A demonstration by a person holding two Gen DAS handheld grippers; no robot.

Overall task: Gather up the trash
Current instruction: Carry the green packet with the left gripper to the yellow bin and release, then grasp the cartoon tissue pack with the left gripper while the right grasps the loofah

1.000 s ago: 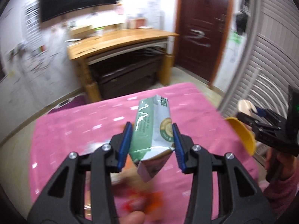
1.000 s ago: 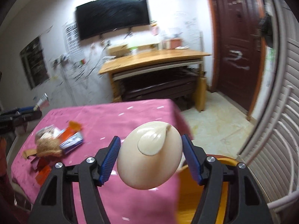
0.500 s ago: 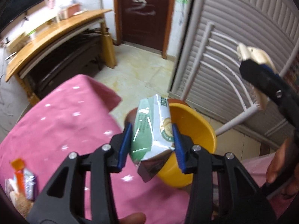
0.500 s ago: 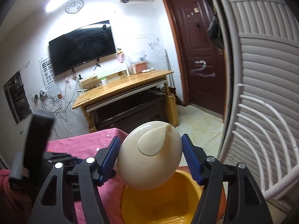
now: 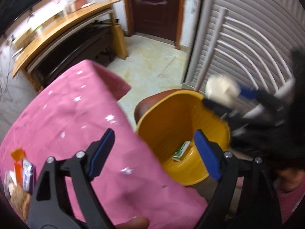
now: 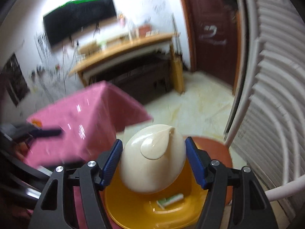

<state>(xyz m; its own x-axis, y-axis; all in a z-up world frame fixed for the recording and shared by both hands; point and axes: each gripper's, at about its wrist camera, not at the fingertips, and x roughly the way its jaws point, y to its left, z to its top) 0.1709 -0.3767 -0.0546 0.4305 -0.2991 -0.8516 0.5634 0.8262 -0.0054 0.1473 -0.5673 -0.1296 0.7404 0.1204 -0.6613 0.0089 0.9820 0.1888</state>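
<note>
Open mouth of yellow bin (image 5: 167, 118) hemmed by pink tabletop (image 5: 76, 114) edge, white chair rails (image 5: 247, 43) behind

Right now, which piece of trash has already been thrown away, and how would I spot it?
Find the pink table; just off its corner stands a yellow bin. At the bottom of the bin lies a flat green and white packet, the only thing inside. The cream egg-shaped item above the bin is round and clamped in the right gripper's jaws.

Yellow plastic bin (image 5: 167, 126) on a brown stool, just beside the pink-clothed table; green-and-white wrapper (image 5: 181, 151) lying flat on its bottom; cream, egg-shaped piece (image 6: 152, 158) — glossy, clamped above the bin's mouth; more wrappers (image 5: 22, 169) — orange, purple — at the table's far corner
</note>
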